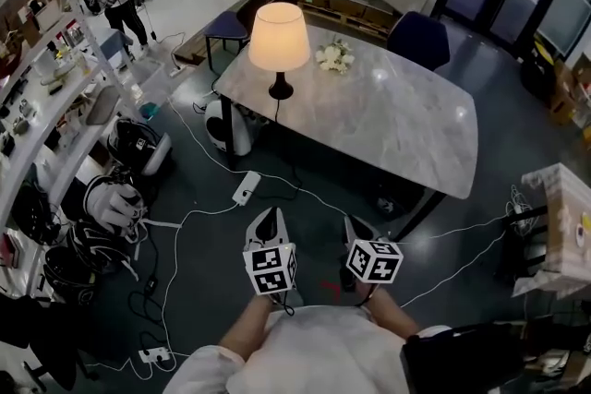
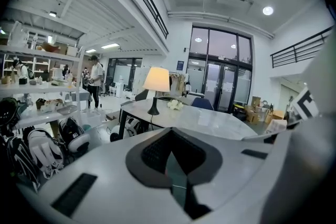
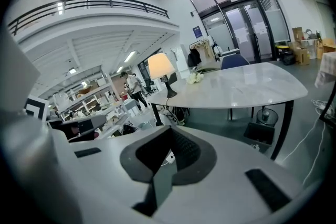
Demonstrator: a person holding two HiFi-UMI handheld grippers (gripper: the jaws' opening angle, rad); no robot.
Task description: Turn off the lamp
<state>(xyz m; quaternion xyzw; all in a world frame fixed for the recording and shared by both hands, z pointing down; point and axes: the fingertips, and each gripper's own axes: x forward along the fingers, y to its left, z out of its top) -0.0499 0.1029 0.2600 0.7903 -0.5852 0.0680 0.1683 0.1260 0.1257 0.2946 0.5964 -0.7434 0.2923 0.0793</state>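
So the lamp [image 1: 279, 41] was on, and it was easy to spot. The shade was a plain cone, narrower at the top, glowing a warm cream-orange and brightest low down. Under it was a thin black stem on a small round black base. It stood upright near the left end of the pale marble-look table [image 1: 397, 129], close to the edge. A dark cord [image 1: 276, 120] ran from the base across the top and over that edge. A little bunch of white flowers [image 1: 334, 57] lay on the table just beside it, on the far right side.

Both grippers were well short of it, held over the dark floor in front of the table. The left gripper [image 1: 267, 217] had its jaws pressed together with nothing between them. The right gripper [image 1: 355, 226] was the same, closed and empty. In both gripper views the lamp showed small and far off, above the closed tips.

There was also a navy chair [image 1: 417, 40] behind the table, a white power strip [image 1: 246, 187] on the floor and cluttered shelves [image 1: 55, 88] along the left.
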